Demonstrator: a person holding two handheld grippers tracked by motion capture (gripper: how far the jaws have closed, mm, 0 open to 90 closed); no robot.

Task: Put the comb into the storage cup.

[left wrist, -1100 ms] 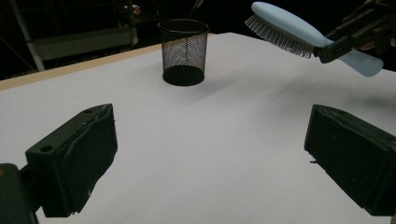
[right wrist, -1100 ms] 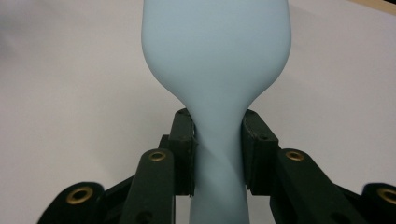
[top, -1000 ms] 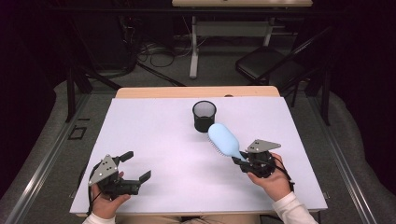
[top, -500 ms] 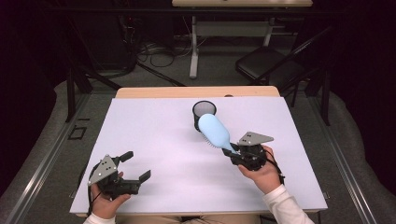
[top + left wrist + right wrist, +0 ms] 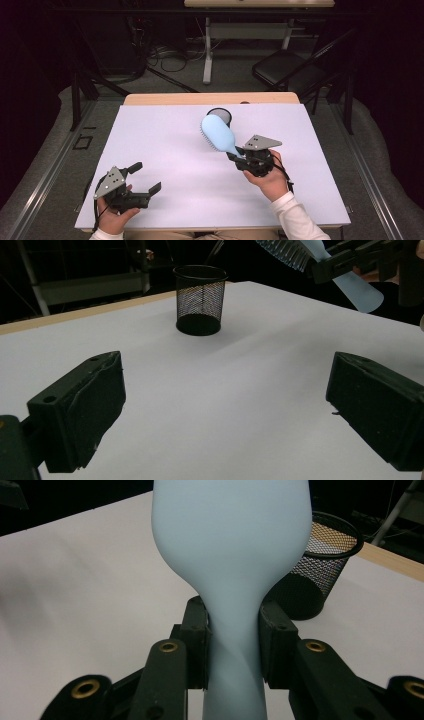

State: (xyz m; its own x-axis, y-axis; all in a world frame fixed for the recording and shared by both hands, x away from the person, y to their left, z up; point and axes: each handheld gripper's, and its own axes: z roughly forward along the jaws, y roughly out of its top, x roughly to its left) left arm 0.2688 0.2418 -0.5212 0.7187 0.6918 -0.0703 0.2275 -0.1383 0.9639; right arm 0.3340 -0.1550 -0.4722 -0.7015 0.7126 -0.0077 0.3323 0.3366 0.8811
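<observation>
The pale blue hairbrush (image 5: 217, 133) is clamped by its handle in the right gripper (image 5: 236, 156), head raised beside the mesh cup (image 5: 220, 115) at frame centre, presumably for dropping in, while the left gripper (image 5: 144, 176) is held apart at lower left.

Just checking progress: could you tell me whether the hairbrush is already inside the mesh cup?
No, the right gripper holds the hairbrush above the table, outside the mesh cup.
</observation>
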